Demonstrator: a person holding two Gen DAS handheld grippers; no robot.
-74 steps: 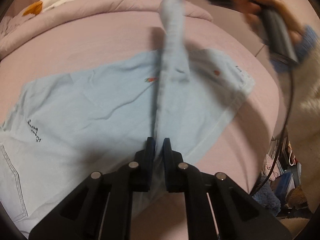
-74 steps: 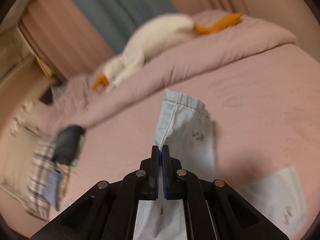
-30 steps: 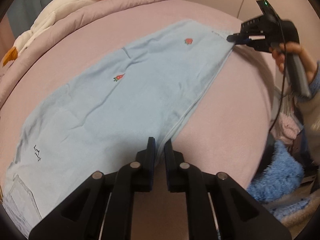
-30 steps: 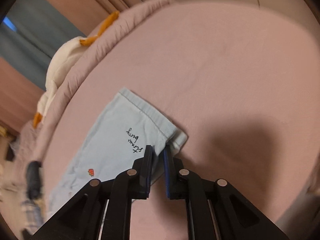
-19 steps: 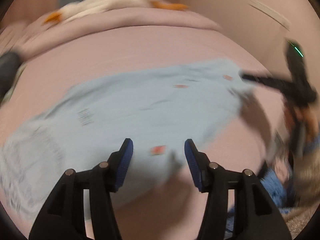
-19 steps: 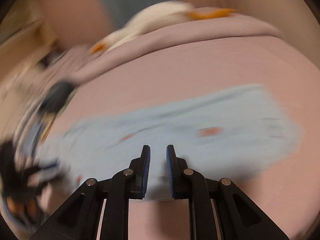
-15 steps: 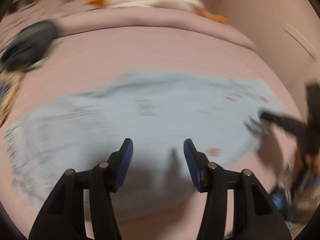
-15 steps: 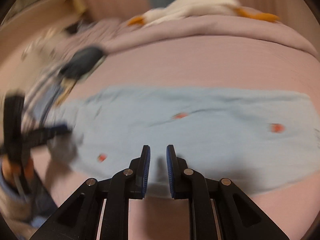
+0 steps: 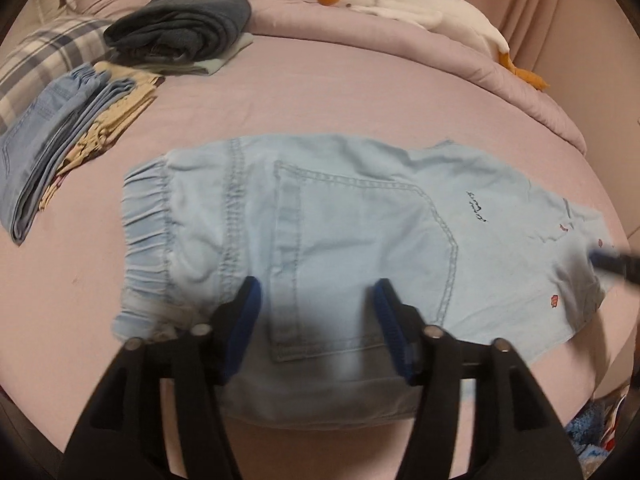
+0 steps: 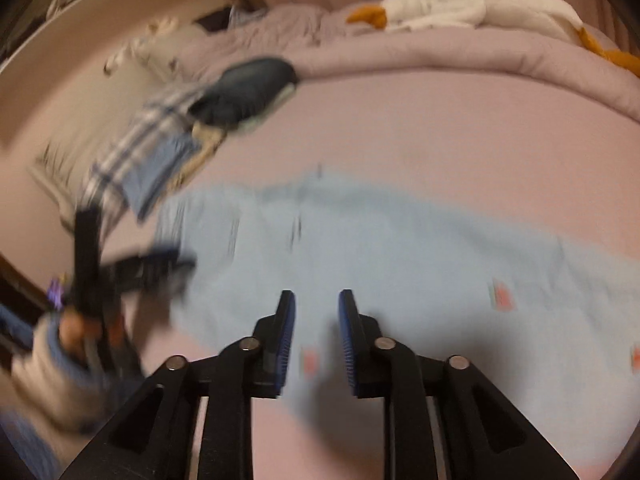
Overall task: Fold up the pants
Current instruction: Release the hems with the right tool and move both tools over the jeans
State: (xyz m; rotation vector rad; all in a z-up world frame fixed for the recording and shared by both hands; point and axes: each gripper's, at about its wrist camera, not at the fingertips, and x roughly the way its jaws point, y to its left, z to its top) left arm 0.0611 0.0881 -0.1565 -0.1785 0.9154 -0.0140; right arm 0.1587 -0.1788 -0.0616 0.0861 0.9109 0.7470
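Observation:
Light blue pants point(image 9: 340, 224) lie flat on the pink bed, folded lengthwise, with the elastic waistband point(image 9: 146, 236) at the left and the back pocket facing up. My left gripper point(image 9: 316, 304) hovers wide open over the pocket, holding nothing. The right gripper's tip point(image 9: 612, 262) shows at the far right, by the leg end. In the blurred right wrist view the pants point(image 10: 400, 256) stretch across the bed, and my right gripper point(image 10: 316, 312) stands open above their near edge, empty. The left gripper point(image 10: 160, 266) and a hand point(image 10: 76, 328) appear at the left.
A stack of folded clothes point(image 9: 76, 120) and a dark folded garment point(image 9: 184, 28) lie at the back left, on a plaid cloth point(image 9: 44, 52). A white plush goose point(image 9: 416, 4) rests on the rolled pink duvet point(image 9: 460, 60) along the back. The bed's edge point(image 9: 580, 380) drops off at the front right.
Both grippers let go of the pants, which now lie flat. The left gripper opened wide and swung left to the waistband end. The right one opened and moved over the leg.

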